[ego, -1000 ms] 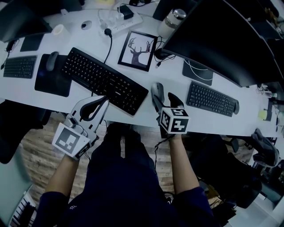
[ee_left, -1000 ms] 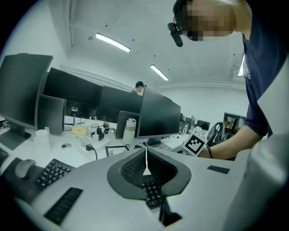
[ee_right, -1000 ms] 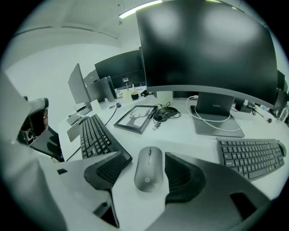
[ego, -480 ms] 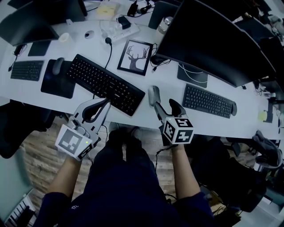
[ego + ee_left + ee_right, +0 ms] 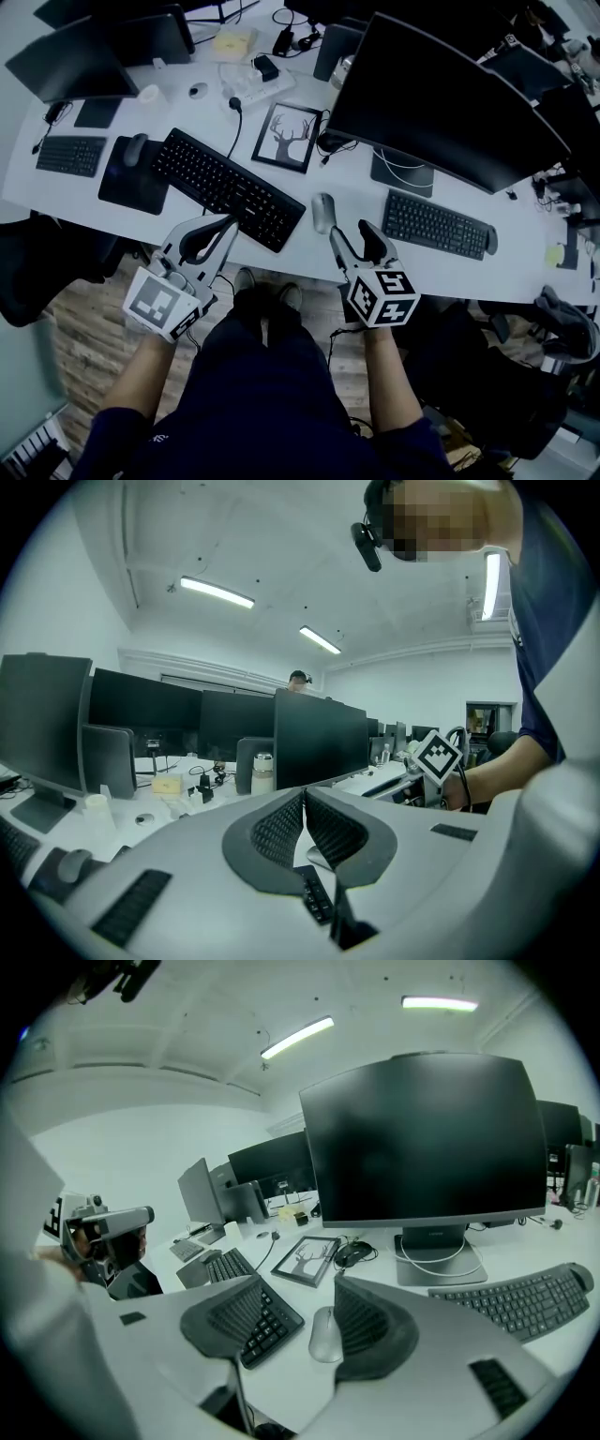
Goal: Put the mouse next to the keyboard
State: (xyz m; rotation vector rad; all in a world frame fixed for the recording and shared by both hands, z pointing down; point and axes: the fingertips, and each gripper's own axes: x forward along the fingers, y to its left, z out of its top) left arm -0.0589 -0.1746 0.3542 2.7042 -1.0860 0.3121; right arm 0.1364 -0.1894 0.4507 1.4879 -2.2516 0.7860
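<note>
A grey mouse (image 5: 322,213) lies on the white desk (image 5: 309,248), just off the right end of the black keyboard (image 5: 228,187). My right gripper (image 5: 352,233) hovers at the desk's front edge, a little short of the mouse, and its jaws are closing with nothing between them. In the right gripper view the mouse (image 5: 325,1333) rests flat beyond the right gripper (image 5: 298,1288), beside the keyboard (image 5: 248,1312). My left gripper (image 5: 226,225) hangs shut and empty at the front edge below the keyboard. In the left gripper view the left gripper (image 5: 304,795) shows its pads pressed together.
A large dark monitor (image 5: 441,94) stands at the back right with a second keyboard (image 5: 436,225) before it. A framed deer picture (image 5: 291,137), a power strip (image 5: 258,80), and a pad with another mouse (image 5: 134,175) share the desk. An office chair (image 5: 562,323) is at right.
My right gripper has drawn back from the mouse toward the desk's front edge and its jaws have narrowed. The mouse stays beside the keyboard. The left gripper has barely moved.
</note>
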